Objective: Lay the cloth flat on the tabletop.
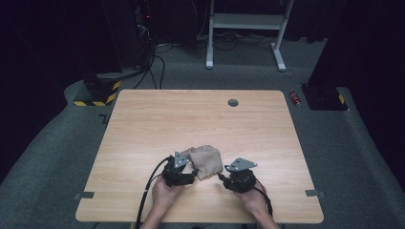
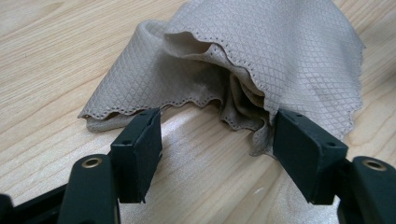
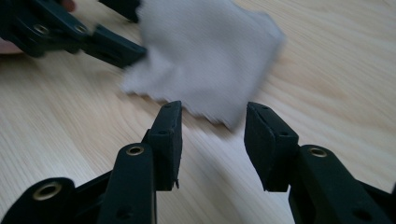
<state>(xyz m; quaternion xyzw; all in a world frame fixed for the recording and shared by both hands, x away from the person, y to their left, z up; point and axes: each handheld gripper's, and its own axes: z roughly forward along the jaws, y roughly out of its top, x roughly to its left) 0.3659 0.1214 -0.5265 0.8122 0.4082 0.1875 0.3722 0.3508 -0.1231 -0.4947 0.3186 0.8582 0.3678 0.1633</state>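
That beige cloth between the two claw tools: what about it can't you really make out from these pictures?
- Cloth, left gripper view: inner layers lost in its own shadowed folds; its top is cut off by the frame edge.
- Right gripper view: weave and scalloped hem smeared by motion blur.
- High view: too small, its near edge tucked behind the left gripper and right gripper.

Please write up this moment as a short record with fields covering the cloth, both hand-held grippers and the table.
cloth: beige cloth, crumpled into a loose heap, scalloped stitched edge, diamond-textured weave
surface: wooden table; the cloth lies near the person's edge
left hand-held gripper: jaws open, at the cloth's edge with bare wood between them; no grip
right hand-held gripper: jaws apart, just short of a cloth corner; nothing between them
grip: neither pair of jaws holds the cloth
other: round dark grommet at the table's far edge
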